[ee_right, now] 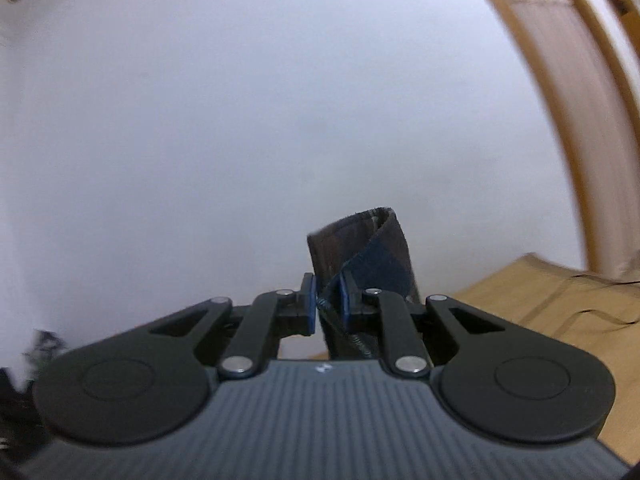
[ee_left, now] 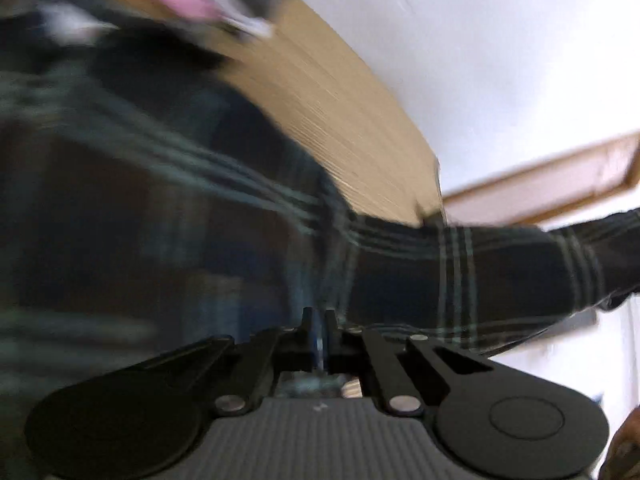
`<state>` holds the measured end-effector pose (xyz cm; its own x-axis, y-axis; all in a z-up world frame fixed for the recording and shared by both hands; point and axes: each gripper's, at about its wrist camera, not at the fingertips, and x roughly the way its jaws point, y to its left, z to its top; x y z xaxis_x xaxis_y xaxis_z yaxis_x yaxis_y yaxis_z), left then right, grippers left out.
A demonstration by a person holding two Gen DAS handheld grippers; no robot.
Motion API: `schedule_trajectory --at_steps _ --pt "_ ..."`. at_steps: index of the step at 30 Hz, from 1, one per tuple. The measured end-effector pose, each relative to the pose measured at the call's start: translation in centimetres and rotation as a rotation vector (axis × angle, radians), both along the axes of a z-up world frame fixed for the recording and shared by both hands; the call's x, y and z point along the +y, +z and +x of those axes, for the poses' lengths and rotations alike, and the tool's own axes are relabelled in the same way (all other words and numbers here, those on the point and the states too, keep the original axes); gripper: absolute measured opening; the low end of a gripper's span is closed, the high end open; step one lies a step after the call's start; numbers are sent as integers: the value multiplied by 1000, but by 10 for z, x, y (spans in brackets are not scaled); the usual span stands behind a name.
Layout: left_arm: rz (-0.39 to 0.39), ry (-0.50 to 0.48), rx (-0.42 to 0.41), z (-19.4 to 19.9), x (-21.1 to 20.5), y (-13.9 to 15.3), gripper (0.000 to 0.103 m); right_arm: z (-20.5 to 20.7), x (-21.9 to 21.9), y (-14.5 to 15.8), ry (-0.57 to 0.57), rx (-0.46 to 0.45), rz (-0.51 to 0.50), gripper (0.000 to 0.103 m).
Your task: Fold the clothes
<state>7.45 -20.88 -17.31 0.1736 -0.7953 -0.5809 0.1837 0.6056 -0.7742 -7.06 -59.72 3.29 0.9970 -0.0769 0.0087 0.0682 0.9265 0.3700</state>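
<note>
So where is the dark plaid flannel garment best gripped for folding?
At its hemmed edge, from the side. Both tongs pinch it there now: left tongs and right tongs on the dark plaid flannel garment, whose thin edge fits between the pads.

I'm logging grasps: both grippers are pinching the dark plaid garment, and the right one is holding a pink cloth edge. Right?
Not quite. The right gripper pinches the same dark plaid garment, not pink cloth, as the right wrist view shows. The left gripper grips plaid too.

A white wall (ee_right: 240,120) is filling the space ahead of the right tongs, a wooden frame (ee_right: 560,100) curving along their right, tan desk (ee_right: 540,292) lying below.
</note>
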Motion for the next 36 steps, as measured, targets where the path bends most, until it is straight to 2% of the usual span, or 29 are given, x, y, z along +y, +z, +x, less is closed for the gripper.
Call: schedule_trajectory --at_steps 4,6,8,11,13,15,16,18,19,20,22,24,25,26,28,29,32,36 --pt "52 87 -37 -7 86 8 0 6 62 9 219 -20 -3 15" --pt "85 135 -47 -6 123 10 0 14 99 8 324 -9 -38 14" --pt "102 165 -44 -5 147 9 0 25 132 0 363 51 -128 14" --pt "106 184 -17 -4 163 5 1 33 155 -25 332 169 -247 13" --pt "109 196 1 -4 174 2 2 39 151 -49 226 279 -353 26" --pt "124 151 16 -3 146 0 15 36 153 -76 186 408 -477 66" --pt "136 99 7 1 129 3 24 37 148 -90 181 457 -516 72" --pt "151 -16 -39 11 89 11 74 37 138 -121 179 544 -560 75" --pt "151 -58 -81 17 68 16 79 39 128 -133 183 576 -561 75" --pt "152 -68 -132 19 49 21 80 41 120 -142 192 596 -566 75" --pt "178 -69 -171 35 16 22 79 41 115 -161 234 617 -617 75" --pt "246 -86 -179 50 -5 17 69 38 111 -175 280 624 -649 75" --pt "280 -83 -185 55 -12 15 66 43 113 -177 310 626 -624 75" --pt "314 -79 -192 61 -19 13 70 48 116 -180 341 627 -598 75" --pt "349 -61 -206 68 -28 14 68 49 121 -189 389 627 -534 75" --pt "359 -40 -204 71 -39 12 66 50 123 -194 412 627 -502 75" --pt "395 57 -178 70 -38 12 54 49 123 -206 453 628 -367 75" --pt "374 76 -164 61 -34 14 59 50 126 -217 460 623 -244 75"
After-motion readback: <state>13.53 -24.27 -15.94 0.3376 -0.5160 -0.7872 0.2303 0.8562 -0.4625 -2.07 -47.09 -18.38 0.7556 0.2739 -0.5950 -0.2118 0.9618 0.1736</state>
